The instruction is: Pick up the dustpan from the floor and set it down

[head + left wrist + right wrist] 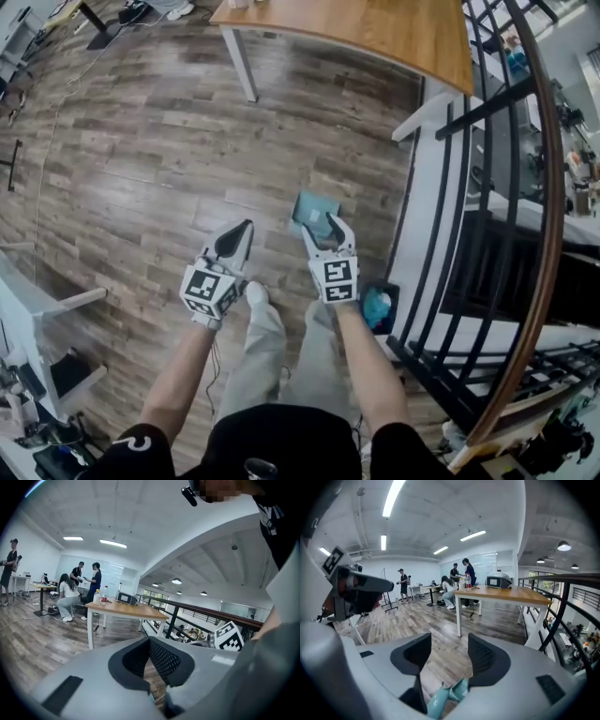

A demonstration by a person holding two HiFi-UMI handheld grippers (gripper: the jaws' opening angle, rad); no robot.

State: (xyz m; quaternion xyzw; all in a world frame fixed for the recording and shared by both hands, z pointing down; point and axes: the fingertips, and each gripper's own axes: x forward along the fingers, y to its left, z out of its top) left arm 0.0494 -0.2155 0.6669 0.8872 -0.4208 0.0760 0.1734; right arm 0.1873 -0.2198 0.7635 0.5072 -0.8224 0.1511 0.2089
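Dustpan (307, 207) partly hidden behind right tool (330, 230)

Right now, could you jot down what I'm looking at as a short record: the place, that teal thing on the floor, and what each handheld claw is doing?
Place: wood-plank floor, black railing alongside, wooden table ahead
Dustpan: teal, lying on the floor
Right gripper: jaws apart above the dustpan; its handle shows low between them, pads not pressing on it
Left gripper: jaws together, nothing between them, off to the dustpan's side
Stage: dustpan not yet picked up
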